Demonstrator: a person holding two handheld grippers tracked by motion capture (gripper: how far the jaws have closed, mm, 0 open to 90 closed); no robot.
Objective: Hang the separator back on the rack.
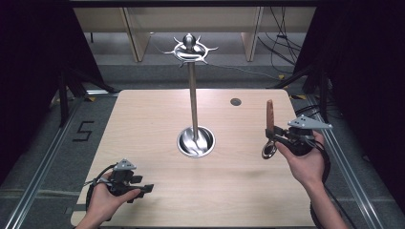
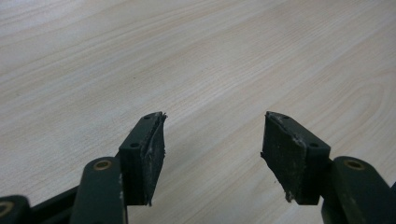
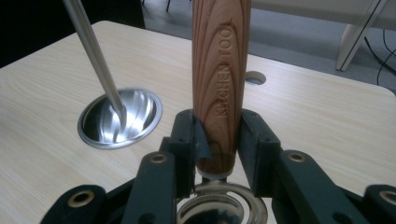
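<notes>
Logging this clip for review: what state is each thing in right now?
Left gripper: open, holding nothing, low over the table.
Right gripper: shut on the wooden-handled utensil, handle up, metal ring end down.
Utensil stand: upright, hooks bare.

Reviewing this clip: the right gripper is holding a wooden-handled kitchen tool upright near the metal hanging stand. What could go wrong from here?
1. The right gripper clamps the kitchen tool low on its smooth, rounded wooden handle, so the tool might pivot or slip between the jaws.
2. The stand is a tall, thin pole on a small round base; a bump while reaching for its top hooks could rock or tip it.
3. The left gripper is open and away from the stand, so nothing steadies it.
</notes>
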